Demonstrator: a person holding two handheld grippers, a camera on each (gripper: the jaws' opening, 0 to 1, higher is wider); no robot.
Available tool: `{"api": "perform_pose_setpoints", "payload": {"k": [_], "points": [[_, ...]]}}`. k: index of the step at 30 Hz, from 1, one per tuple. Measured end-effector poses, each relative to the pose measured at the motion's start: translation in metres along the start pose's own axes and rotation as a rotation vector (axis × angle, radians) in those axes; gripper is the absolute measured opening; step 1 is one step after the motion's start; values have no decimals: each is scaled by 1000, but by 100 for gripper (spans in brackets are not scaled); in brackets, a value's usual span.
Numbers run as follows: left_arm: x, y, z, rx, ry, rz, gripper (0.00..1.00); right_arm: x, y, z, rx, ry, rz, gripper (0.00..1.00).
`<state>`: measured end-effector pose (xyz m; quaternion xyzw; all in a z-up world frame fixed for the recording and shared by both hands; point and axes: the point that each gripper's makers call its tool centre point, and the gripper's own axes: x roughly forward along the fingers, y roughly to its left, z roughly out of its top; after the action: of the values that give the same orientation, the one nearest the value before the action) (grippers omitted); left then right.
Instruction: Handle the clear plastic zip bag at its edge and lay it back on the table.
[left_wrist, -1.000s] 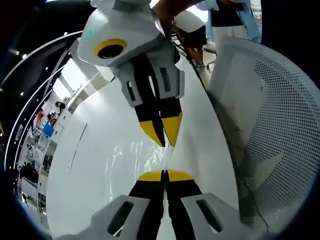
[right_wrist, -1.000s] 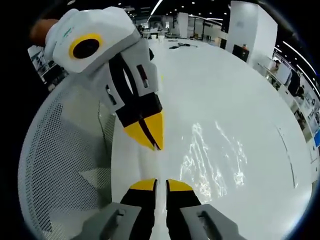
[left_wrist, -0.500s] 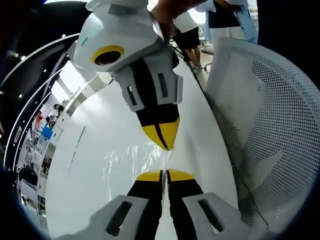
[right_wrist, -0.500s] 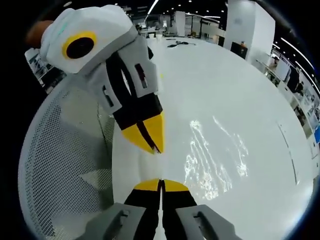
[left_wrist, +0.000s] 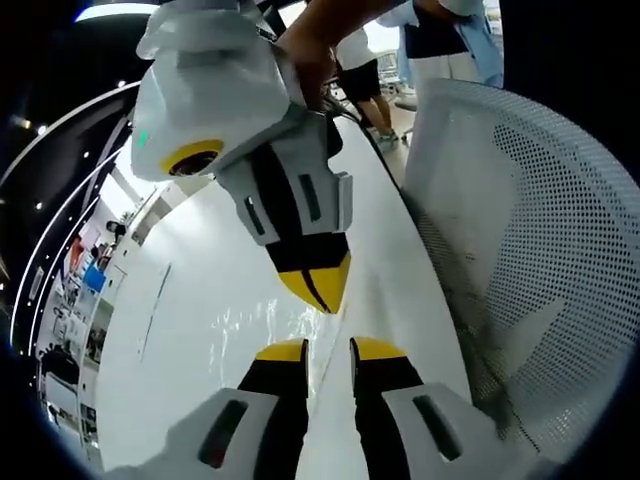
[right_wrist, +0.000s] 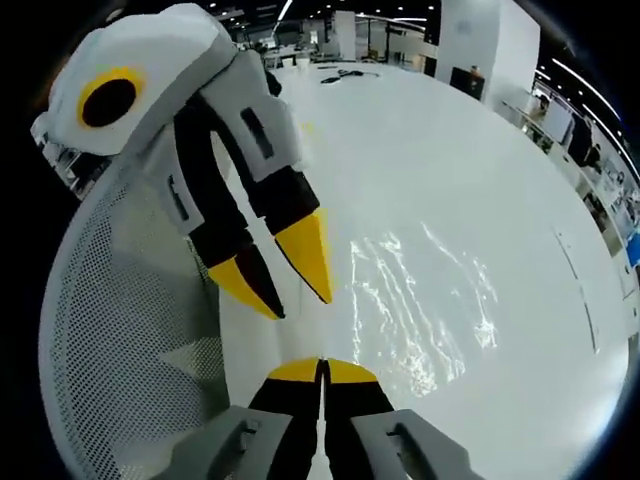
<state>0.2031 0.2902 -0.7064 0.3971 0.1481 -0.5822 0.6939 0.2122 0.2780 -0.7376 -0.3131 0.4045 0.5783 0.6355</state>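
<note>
I see the clear plastic zip bag (right_wrist: 420, 310) lying flat on the white table (right_wrist: 440, 160), its surface marked by bright wrinkle glints. In the right gripper view, my right gripper (right_wrist: 322, 370) has its jaws closed together at the bag's near edge; I cannot confirm that film is pinched between the tips. In the same view, the left gripper (right_wrist: 275, 280) enters from the upper left with its yellow-tipped jaws parted narrowly, just above the table beside the bag. In the left gripper view, the left gripper (left_wrist: 328, 348) shows a narrow gap between its jaws. The right gripper (left_wrist: 318, 288) points toward it with tips closed. The bag (left_wrist: 260, 320) lies left of both grippers. A white mesh chair back (left_wrist: 540, 250) stands beside the table edge.
</note>
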Motion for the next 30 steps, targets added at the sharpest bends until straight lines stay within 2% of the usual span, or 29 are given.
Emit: {"api": "perform_pose_setpoints", "payload": {"k": [5, 7, 11, 16, 23, 28, 30], "points": [[2, -4, 4, 25, -5, -11, 7, -1, 1, 4, 3, 11, -3, 0], [4, -6, 1, 44, 19, -12, 5, -4, 2, 7, 0, 9, -6, 0], [7, -6, -5, 58, 52, -7, 6, -7, 4, 10, -10, 15, -7, 0], [7, -3, -4, 56, 58, 7, 6, -8, 3, 13, -26, 9, -12, 0], [8, -2, -11, 91, 114, 18, 3, -18, -9, 24, -50, -27, -59, 0], [8, 2, -13, 77, 139, 25, 1, -24, -21, 29, -54, -53, -109, 0], [8, 3, -14, 67, 147, 27, 1, -29, -28, 33, -75, -68, -151, 0]]}}
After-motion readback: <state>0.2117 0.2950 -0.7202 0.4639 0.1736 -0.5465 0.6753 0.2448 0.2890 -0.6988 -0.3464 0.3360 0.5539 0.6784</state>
